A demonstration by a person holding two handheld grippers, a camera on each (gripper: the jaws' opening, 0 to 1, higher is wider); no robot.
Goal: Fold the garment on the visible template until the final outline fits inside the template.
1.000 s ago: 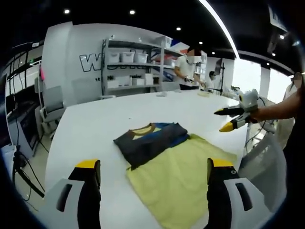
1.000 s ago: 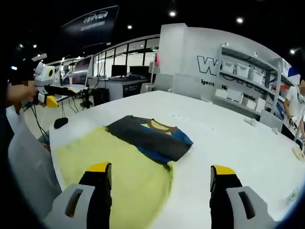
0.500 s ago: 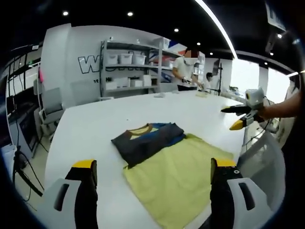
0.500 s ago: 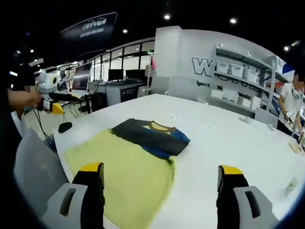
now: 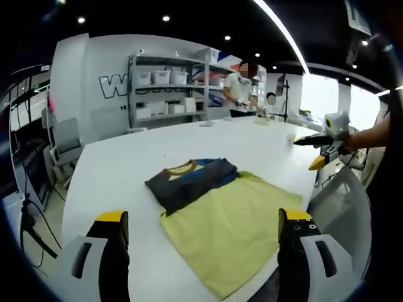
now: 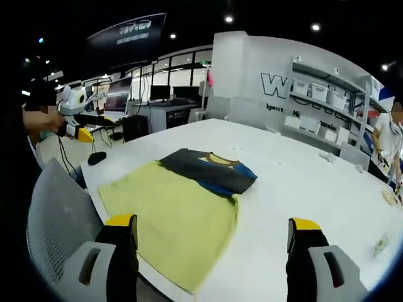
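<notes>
While both grippers hover with jaws wide and empty, folded garment on yellow template, white table

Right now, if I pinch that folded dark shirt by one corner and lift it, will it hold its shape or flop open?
Probably flop: the folded dark shirt is thin cloth lying flat in soft layers, so a one-corner lift would likely unfold it. It looks light. It partly overlaps the yellow template, so dragging it may shift that sheet on the white table.

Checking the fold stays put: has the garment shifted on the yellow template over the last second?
No. The garment still overlaps the same far corner of the template; only the cameras moved.
</notes>
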